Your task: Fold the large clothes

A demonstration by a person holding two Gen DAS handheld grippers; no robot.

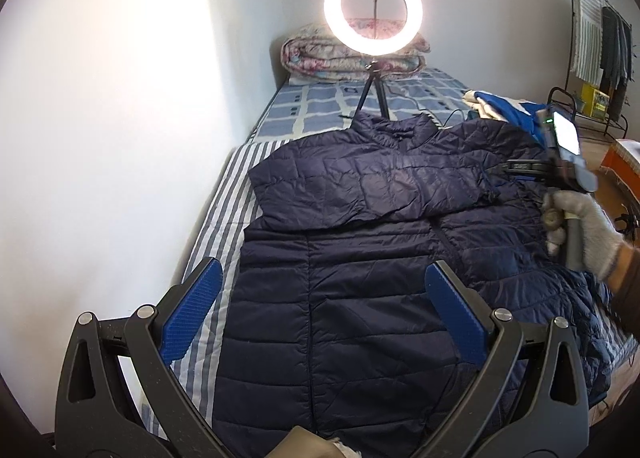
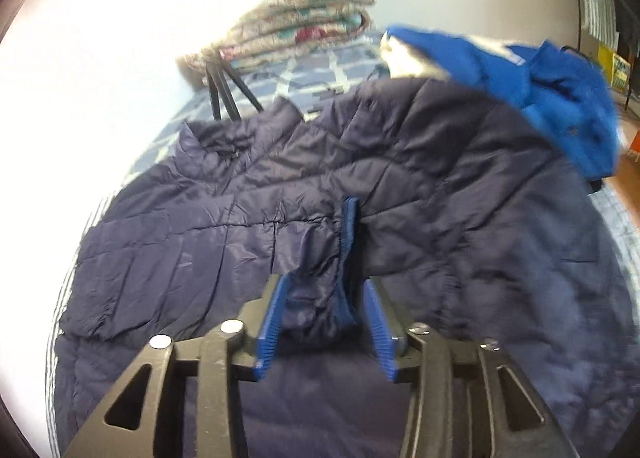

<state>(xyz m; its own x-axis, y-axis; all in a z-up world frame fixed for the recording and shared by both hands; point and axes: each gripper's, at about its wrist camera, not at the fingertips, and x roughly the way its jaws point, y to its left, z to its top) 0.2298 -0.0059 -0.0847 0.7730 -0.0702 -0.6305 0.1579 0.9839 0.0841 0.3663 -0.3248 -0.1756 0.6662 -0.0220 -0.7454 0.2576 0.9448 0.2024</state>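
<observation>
Bed (image 1: 224,194) with striped sheet against a white wall, blue checked cover further back. Ring light (image 1: 373,4) on tripod and folded floral quilt (image 1: 320,54) at the far end; blue garment (image 2: 520,74) on the right. Navy puffer jacket (image 1: 360,258) lies flat on the bed, one sleeve folded across the chest. Left gripper (image 1: 320,306) hovers over the hem, jaws wide apart, holding nothing. Right gripper (image 2: 326,322), in a gloved hand (image 1: 580,230), clamps the sleeve cuff (image 2: 320,298).
</observation>
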